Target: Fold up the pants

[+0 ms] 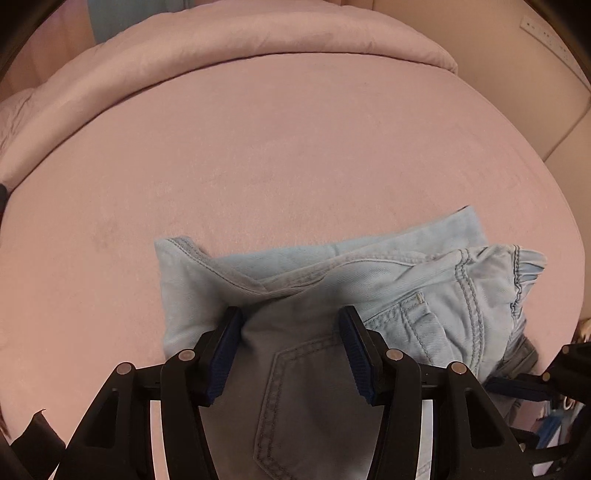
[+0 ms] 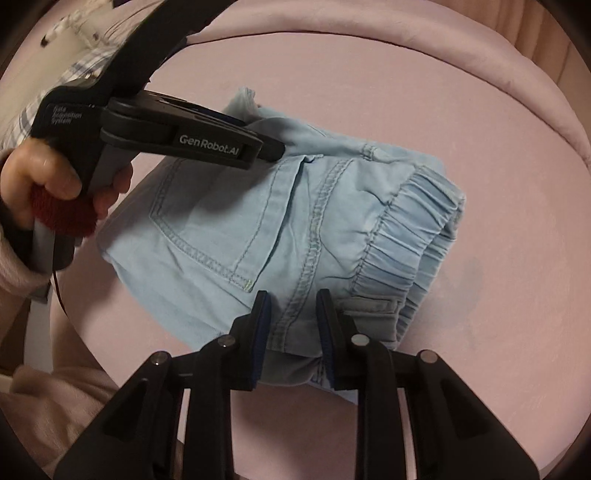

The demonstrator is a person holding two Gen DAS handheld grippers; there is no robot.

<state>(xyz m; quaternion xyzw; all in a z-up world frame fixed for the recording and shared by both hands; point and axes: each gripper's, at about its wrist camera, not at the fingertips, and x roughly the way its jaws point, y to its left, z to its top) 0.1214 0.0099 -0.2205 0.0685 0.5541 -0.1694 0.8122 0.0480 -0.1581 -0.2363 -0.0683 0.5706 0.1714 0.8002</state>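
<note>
Light blue denim pants (image 1: 424, 273) lie folded into a compact bundle on the pink bed sheet (image 1: 258, 147). In the right wrist view the pants (image 2: 295, 206) show a back pocket and the gathered elastic waistband (image 2: 406, 229) at the right. My left gripper (image 1: 290, 328) stands open over the folded leg end, with cloth lying between its blue pads (image 1: 225, 354) but not pinched. A hand (image 2: 37, 173) holds that left gripper (image 2: 273, 151), whose tip is at the far fold. My right gripper (image 2: 293, 306) is open a little above the near edge by the centre seam.
A rolled pink duvet (image 1: 221, 44) runs along the far side of the bed. A beige padded wall (image 1: 517, 74) with a white socket strip (image 1: 543, 33) is at the right. A pink sleeve (image 2: 22, 269) and a checked cloth (image 2: 74, 77) sit at the left.
</note>
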